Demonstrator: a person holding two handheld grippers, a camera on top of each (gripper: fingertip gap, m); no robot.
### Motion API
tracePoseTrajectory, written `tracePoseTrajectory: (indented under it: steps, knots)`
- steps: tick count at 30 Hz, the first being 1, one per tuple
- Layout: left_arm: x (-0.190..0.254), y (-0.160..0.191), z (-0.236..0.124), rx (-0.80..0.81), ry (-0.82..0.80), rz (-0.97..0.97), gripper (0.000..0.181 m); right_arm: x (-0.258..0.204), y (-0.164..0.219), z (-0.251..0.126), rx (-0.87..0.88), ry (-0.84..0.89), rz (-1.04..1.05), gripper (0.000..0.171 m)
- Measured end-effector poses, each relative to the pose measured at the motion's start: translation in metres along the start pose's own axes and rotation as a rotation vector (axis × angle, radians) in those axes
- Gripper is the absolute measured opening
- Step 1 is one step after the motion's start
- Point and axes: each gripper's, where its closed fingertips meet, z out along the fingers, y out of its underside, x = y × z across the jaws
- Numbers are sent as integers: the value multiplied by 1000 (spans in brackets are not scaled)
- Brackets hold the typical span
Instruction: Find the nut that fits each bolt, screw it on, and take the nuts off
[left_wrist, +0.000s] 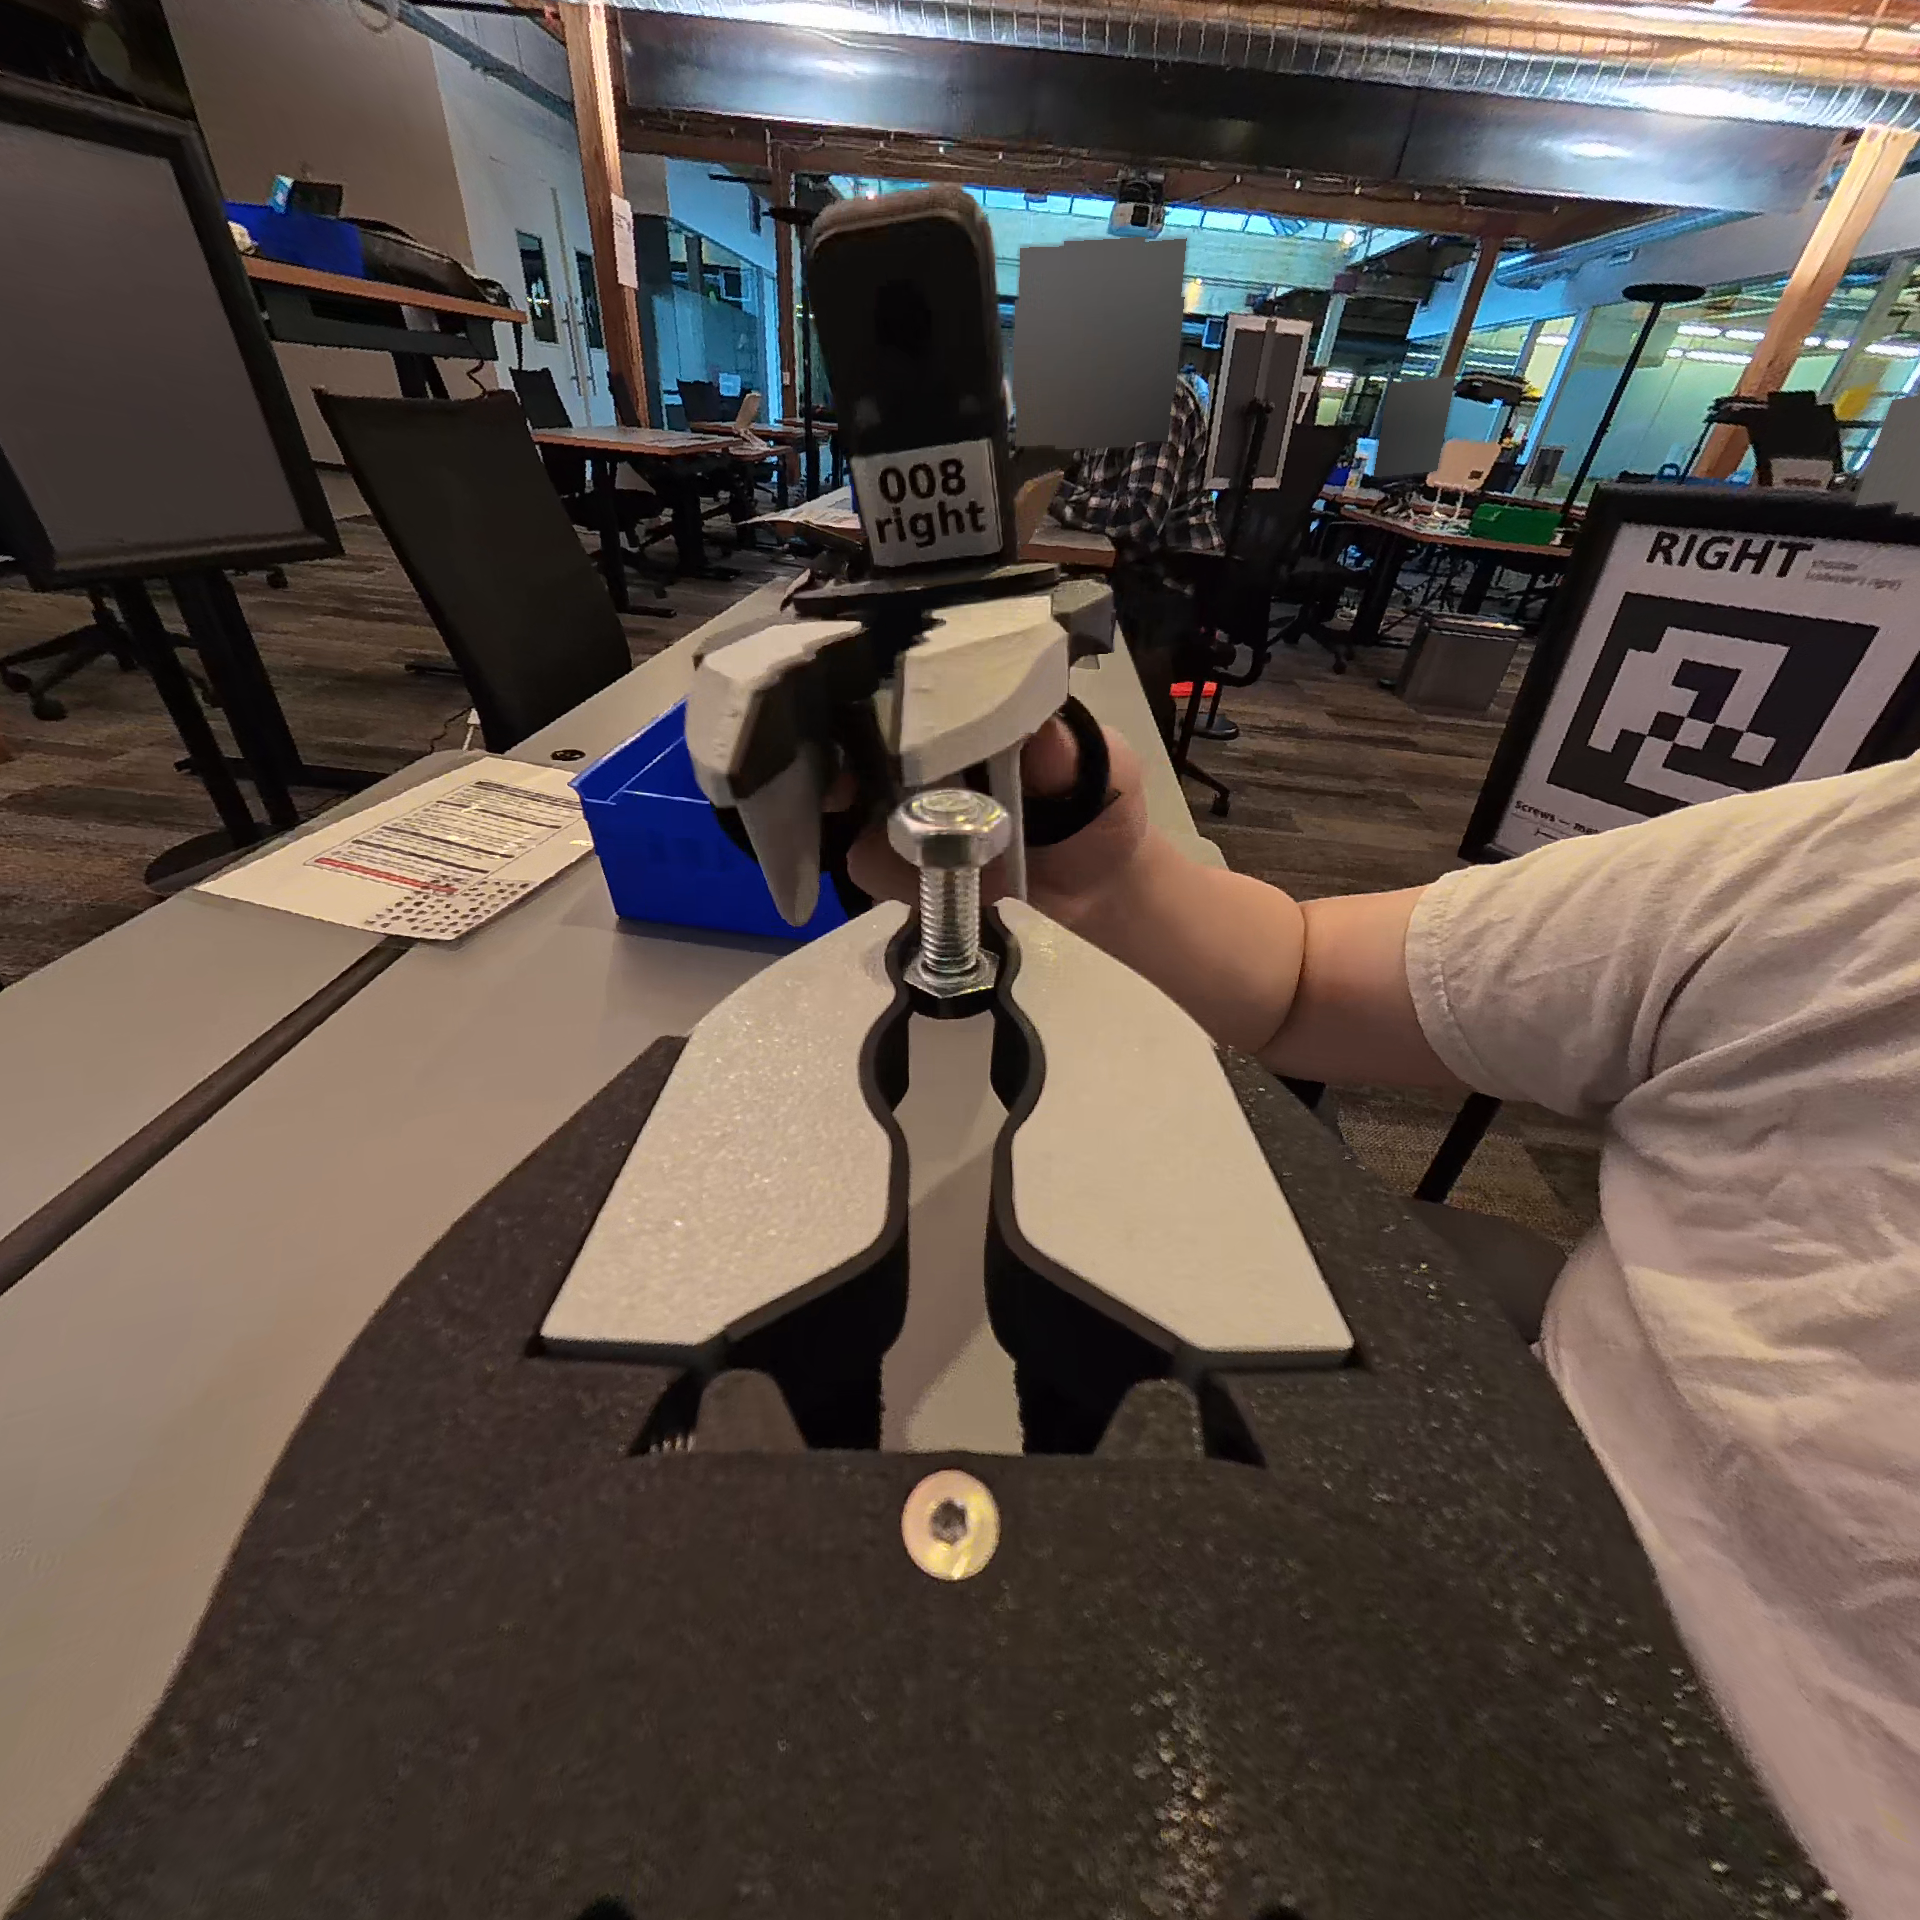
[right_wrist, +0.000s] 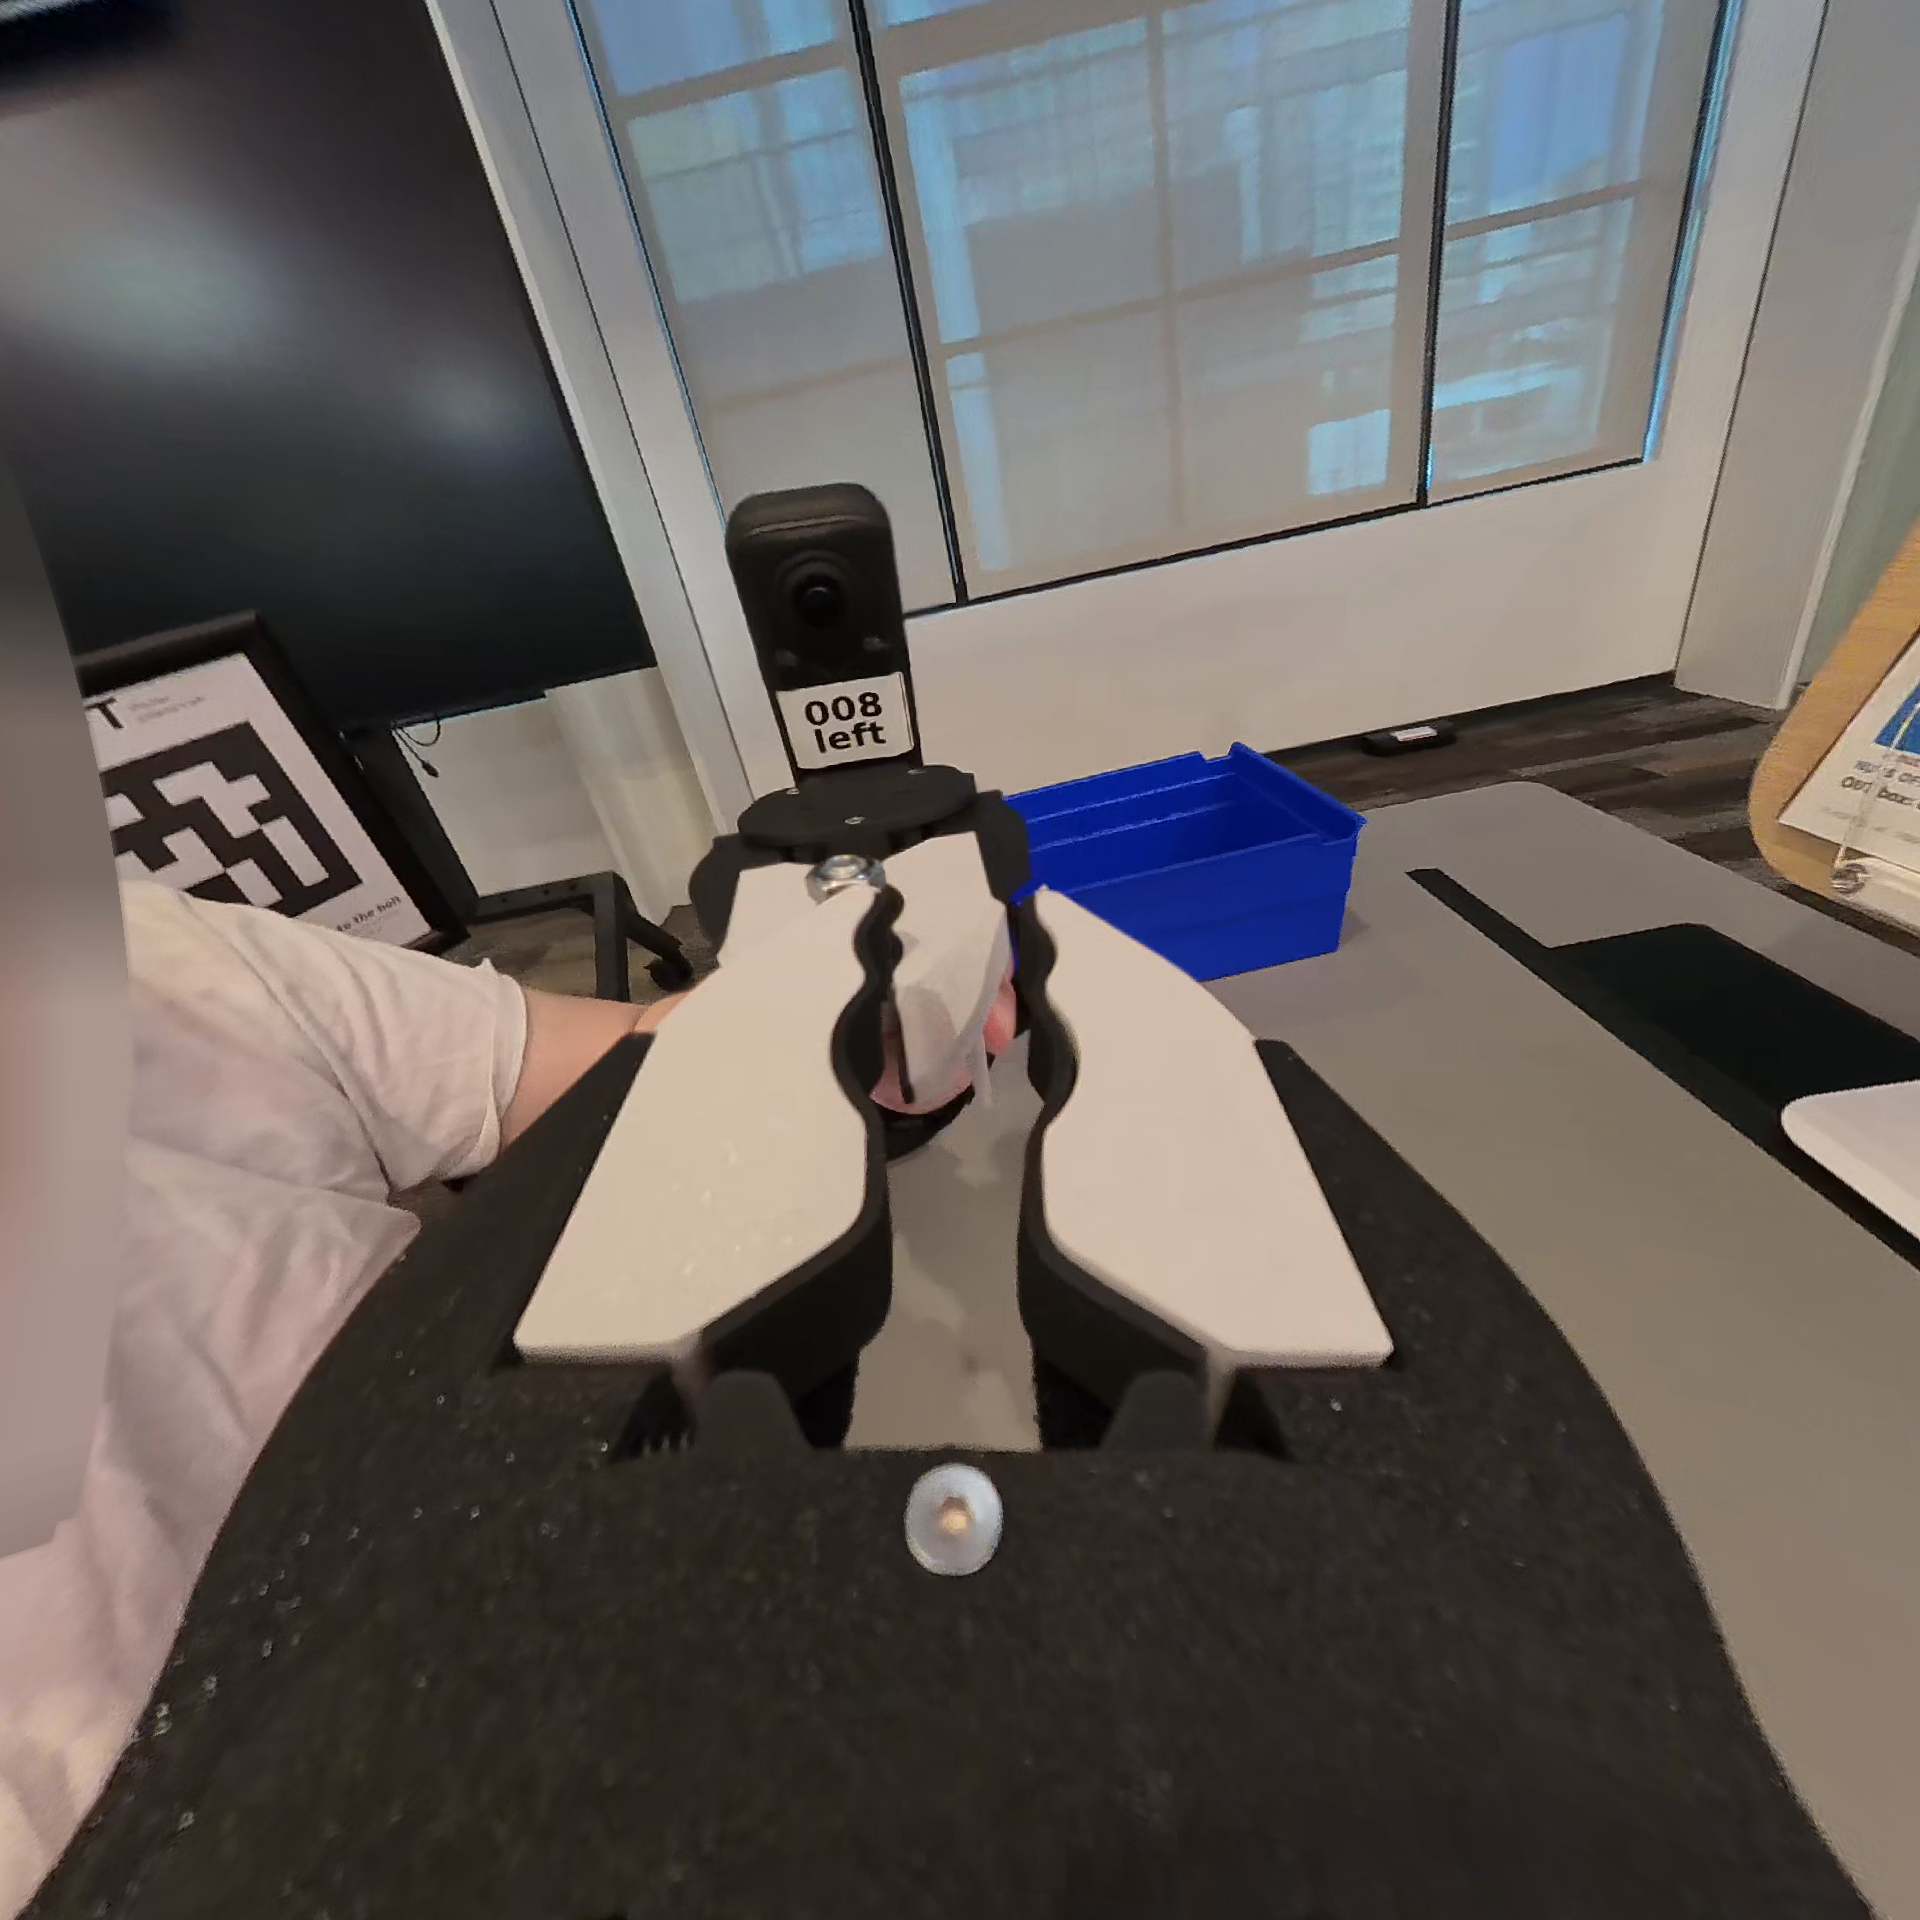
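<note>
My left gripper (left_wrist: 948, 925) is shut on a silver hex nut (left_wrist: 951, 982) at its fingertips. A silver bolt (left_wrist: 948, 883) is threaded through the nut and stands upright, hex head on top, above the grey table (left_wrist: 312, 1091). My right gripper (right_wrist: 940, 904) is open and empty. In the left wrist view it (left_wrist: 904, 883) points down with a finger on either side of the bolt head, apart from it. In the right wrist view the bolt head (right_wrist: 844, 878) shows right by the tip of my left finger (right_wrist: 727, 1091).
A blue bin (left_wrist: 665, 842) stands on the table behind the grippers and also shows in the right wrist view (right_wrist: 1195, 862). A printed sheet (left_wrist: 416, 842) lies at the left. A person's forearm (left_wrist: 1195, 935) comes in from the right. A framed marker board (left_wrist: 1704, 686) stands at the right. Both grippers' tips are close together, under 4 cm apart.
</note>
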Motion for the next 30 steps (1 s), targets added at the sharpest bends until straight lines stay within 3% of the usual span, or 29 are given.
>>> tracePoseTrajectory:
  steps: [9, 30]
  knots:
    - [4, 3, 4, -13, 12, 0, 10, -18, 5, 10, -29, -17, -108, 27]
    - [6, -3, 1, 7, 16, 0, 10, -5, -3, -1, 21, -31, -28, 22]
